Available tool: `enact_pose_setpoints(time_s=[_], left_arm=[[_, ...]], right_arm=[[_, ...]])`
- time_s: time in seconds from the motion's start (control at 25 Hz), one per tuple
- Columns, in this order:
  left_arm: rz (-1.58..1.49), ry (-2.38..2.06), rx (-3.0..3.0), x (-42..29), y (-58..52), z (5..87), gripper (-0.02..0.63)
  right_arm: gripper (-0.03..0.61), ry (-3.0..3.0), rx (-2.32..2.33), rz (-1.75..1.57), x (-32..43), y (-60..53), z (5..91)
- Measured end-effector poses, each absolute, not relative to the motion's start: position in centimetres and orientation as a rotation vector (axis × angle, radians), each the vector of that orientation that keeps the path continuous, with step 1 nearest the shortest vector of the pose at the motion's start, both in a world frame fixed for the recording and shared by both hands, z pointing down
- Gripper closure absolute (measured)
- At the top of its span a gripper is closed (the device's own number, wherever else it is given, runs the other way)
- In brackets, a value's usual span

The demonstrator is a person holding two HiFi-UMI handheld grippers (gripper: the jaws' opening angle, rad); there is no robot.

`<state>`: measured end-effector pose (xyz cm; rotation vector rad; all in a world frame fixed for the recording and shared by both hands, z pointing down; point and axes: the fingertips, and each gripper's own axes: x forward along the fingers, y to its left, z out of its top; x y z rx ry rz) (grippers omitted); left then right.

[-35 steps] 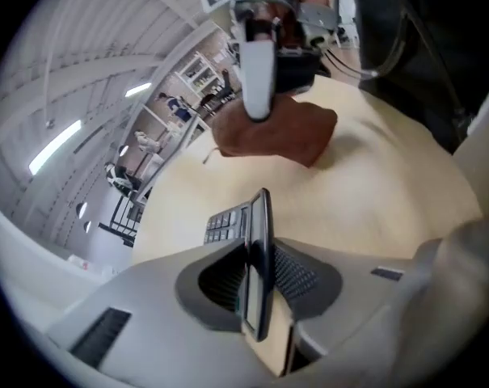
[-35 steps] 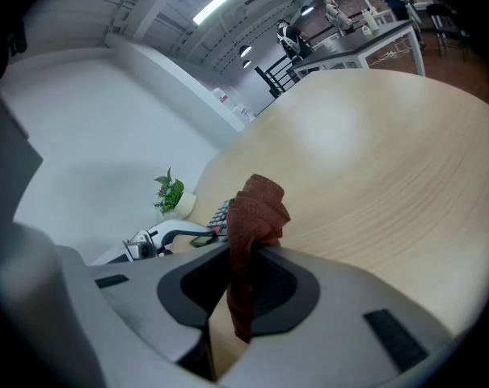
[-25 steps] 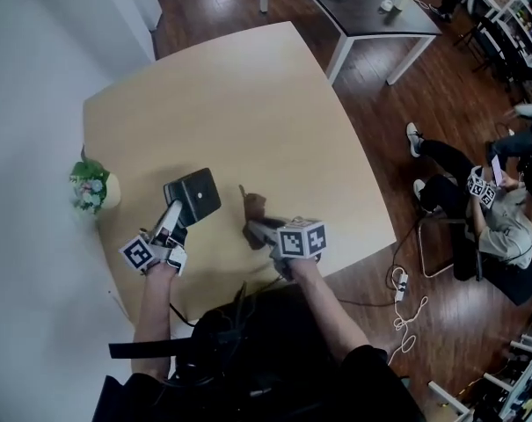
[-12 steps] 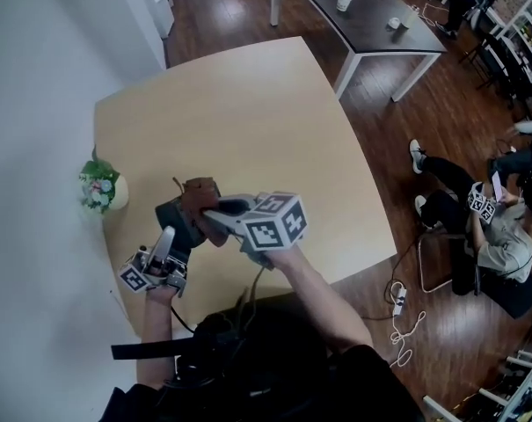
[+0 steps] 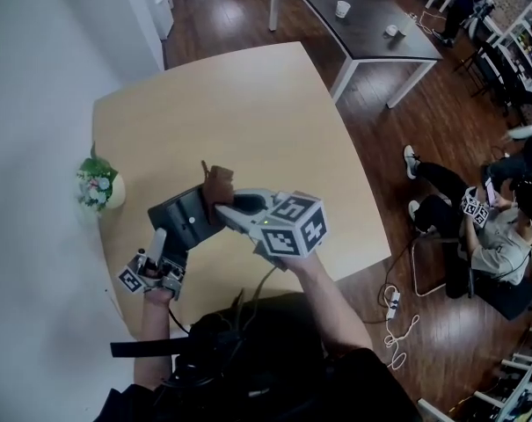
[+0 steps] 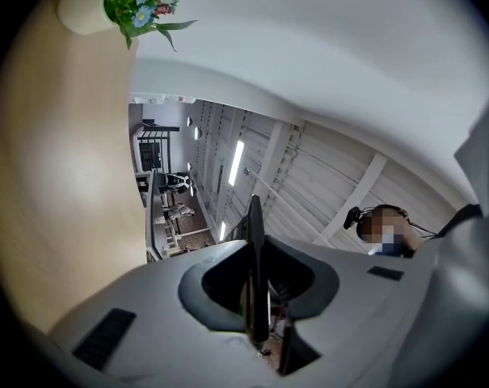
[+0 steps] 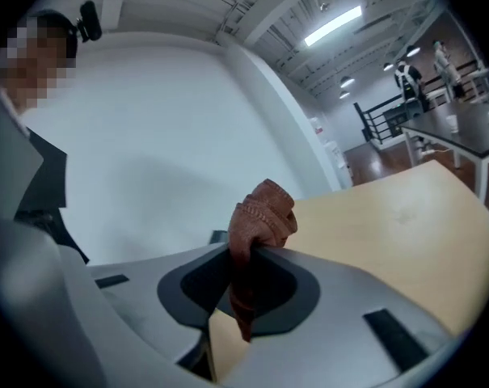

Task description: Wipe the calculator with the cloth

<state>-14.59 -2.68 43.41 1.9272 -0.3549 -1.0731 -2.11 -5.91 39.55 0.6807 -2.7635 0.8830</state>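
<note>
Calculator (image 5: 186, 221), flat, dark, pinched by left gripper (image 5: 158, 237); right gripper (image 5: 230, 207) clamps crumpled brown cloth (image 7: 264, 215).

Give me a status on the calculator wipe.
Done: both pickups. The left gripper clamps the calculator above the table. In hand: the right gripper pinches the cloth at the calculator's far corner. Left: the wiping itself; contact is unclear.

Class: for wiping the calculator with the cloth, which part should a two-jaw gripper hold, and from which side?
Probably its near edge, from the person's side, as the left gripper does. The calculator is a thin flat slab; jaws close across its thickness and leave the face free for the cloth.
</note>
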Motion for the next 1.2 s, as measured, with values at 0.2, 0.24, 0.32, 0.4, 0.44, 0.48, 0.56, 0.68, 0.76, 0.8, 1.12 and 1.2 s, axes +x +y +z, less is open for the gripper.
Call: enact_pose_setpoints(time_s=[0.2,0.24,0.32,0.4,0.44,0.48,0.56,0.68,0.76,0.8,1.12,1.2], left_arm=[[-1.046,-0.313,1.959,-13.0,-2.5,42.6,0.546],[-1.043,-0.301,1.968,-12.8,-2.3,42.4,0.546],[-1.037,-0.279,1.98,-12.5,-2.0,42.0,0.545],[-1.031,-0.267,1.987,-12.4,-1.8,42.0,0.541],[-1.033,-0.265,1.986,-12.5,-1.7,42.0,0.538],[-1.038,-0.266,1.981,-12.7,-1.7,42.0,0.537],[-1.05,-0.274,1.969,-13.0,-1.9,42.2,0.535],[-1.074,-0.281,1.943,-13.7,-2.3,42.5,0.542],[-1.097,-0.282,1.929,-14.1,-2.4,42.4,0.545],[-1.103,-0.288,1.925,-14.3,-2.6,42.4,0.545],[-1.089,-0.298,1.911,-13.5,-2.8,42.6,0.545],[-1.119,-0.281,1.892,-13.4,-2.8,42.3,0.543]], right_arm=[[0.511,-2.83,0.386,0.875,-6.9,-2.7,37.0],[0.511,-2.781,0.427,0.811,-6.9,-3.1,38.2],[0.509,-2.693,0.521,0.681,-6.1,-4.1,40.4],[0.508,-2.654,0.564,0.601,-5.1,-4.6,41.5],[0.506,-2.641,0.579,0.574,-4.7,-4.7,41.9],[0.506,-2.622,0.6,0.548,-4.1,-4.9,42.3],[0.506,-2.567,0.67,0.505,-2.6,-5.6,43.3],[0.511,-2.474,0.794,0.478,0.3,-6.7,44.5],[0.511,-2.455,0.847,0.48,1.8,-6.9,44.4],[0.512,-2.475,0.855,0.496,2.0,-6.8,43.8],[0.511,-2.758,0.495,0.692,-5.3,-1.9,38.7],[0.511,-2.696,0.498,0.652,-6.0,-1.8,40.8]])
